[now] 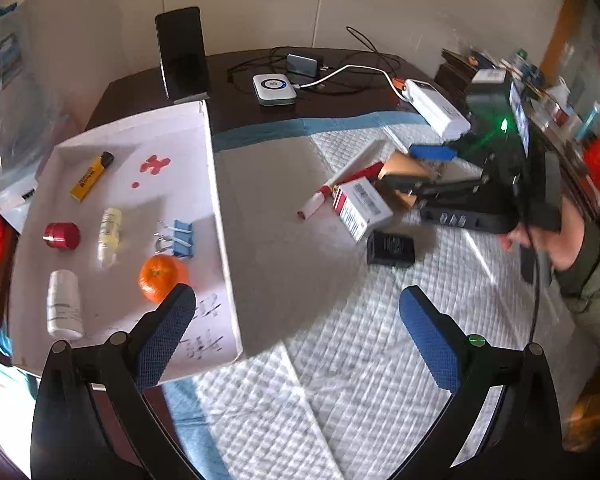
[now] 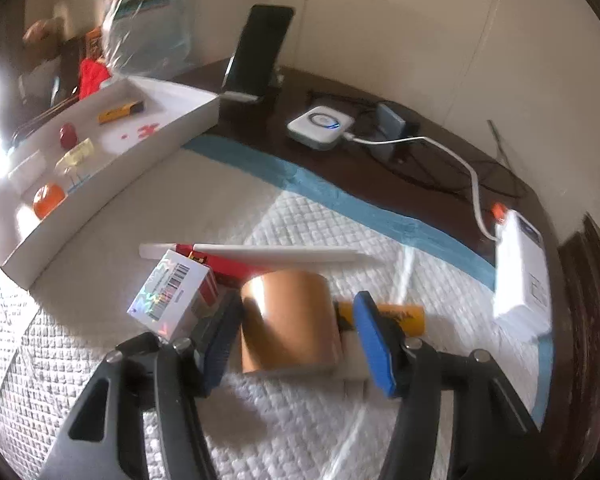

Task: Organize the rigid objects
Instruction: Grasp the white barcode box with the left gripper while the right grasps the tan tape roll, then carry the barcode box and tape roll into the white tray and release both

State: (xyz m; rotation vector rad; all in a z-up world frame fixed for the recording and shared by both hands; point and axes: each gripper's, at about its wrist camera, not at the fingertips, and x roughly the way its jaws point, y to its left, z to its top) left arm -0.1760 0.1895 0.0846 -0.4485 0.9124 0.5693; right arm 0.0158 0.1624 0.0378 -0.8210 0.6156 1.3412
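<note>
Right wrist view shows the right gripper with its jaws spread to either side of a brown cylinder lying on its side on the quilted pad, long axis pointing away from the camera; contact cannot be told. Beside it tilts a small white box, with a long white stick lying crosswise behind. Left wrist view shows the left gripper with jaws wide and holding nothing, near the white tray holding an orange.
</note>
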